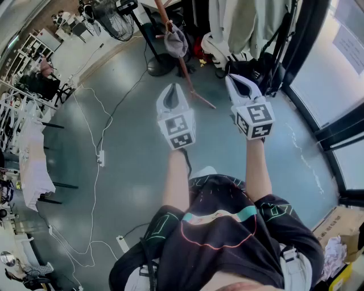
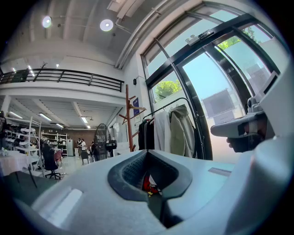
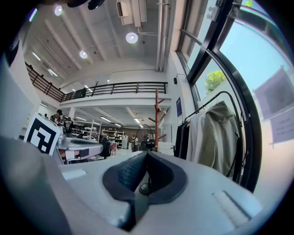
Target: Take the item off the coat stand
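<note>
Up ahead of both grippers, a single grey item [image 1: 175,41] is hanging on the coat stand [image 1: 185,67], a soft, drooping thing that is sitting against the near side of the pole, high up. Whether it is a cap or a small bag I cannot tell. The stand's wooden pole is standing upright on the floor [image 1: 131,142], its long axis running from the top of the head view down to its feet. I am counting one stand and one item on it.

The left gripper [image 1: 172,91] is pointing almost straight at the item and is looking like the nearer of the two. The right gripper [image 1: 239,85] is pointing further to the right, toward the clothes rail [image 1: 244,23]. Both are staying well apart from the stand. In the left gripper view the pole is showing a little left of the jaw line, and in the right gripper view a little right of it, so the stand is lying between the two lines of reach.

Both grippers are keeping their jaws pressed together with nothing between them. By my judgement, the left one is needing to open and travel forward and up before any grasp.

Further out, one floor fan [image 1: 114,11] is standing left of the stand, and several garments are hanging on the one rail to its right.
</note>
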A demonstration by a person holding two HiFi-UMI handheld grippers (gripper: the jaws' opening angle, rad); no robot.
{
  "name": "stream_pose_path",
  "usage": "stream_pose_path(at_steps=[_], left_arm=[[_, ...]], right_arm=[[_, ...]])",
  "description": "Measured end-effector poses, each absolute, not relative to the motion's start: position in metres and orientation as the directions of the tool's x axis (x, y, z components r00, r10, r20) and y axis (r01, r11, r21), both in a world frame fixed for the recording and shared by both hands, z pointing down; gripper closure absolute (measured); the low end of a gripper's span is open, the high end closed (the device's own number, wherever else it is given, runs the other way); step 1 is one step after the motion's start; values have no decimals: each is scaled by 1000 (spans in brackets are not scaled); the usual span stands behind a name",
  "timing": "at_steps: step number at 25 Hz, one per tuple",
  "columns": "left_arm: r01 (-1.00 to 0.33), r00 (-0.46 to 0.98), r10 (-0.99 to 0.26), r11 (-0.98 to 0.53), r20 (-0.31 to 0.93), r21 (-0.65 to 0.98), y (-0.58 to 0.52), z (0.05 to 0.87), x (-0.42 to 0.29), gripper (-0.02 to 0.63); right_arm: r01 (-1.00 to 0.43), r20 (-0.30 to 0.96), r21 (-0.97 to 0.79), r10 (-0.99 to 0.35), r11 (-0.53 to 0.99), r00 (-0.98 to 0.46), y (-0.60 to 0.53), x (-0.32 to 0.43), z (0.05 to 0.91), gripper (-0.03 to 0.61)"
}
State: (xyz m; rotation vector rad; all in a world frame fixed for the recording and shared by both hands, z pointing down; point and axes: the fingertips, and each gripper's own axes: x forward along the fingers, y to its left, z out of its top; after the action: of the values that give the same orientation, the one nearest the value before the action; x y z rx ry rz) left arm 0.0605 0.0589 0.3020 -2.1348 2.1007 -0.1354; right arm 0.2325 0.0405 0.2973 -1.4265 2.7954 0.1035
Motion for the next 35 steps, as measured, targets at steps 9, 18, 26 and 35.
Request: stream_pose_path(at_steps=[9, 18, 26, 35], left_arm=[[-988, -13, -999, 18, -40, -151, 72, 302, 38, 603], [-995, -60, -998, 57, 36, -87, 61, 344, 11, 603], [-996, -53, -990, 44, 132, -75, 17, 380, -26, 603], [-998, 35, -986, -44, 163, -52, -56, 397, -54, 603]], right_arm=[[-833, -19, 122, -838, 540, -546, 37, 220, 298, 575], [-836, 67, 87, -840, 542, -538, 3, 199, 333, 575], [-828, 160, 22, -820, 560, -550, -50, 155, 380, 575], [-870, 203, -9, -851, 493, -484, -112, 127, 404, 575]])
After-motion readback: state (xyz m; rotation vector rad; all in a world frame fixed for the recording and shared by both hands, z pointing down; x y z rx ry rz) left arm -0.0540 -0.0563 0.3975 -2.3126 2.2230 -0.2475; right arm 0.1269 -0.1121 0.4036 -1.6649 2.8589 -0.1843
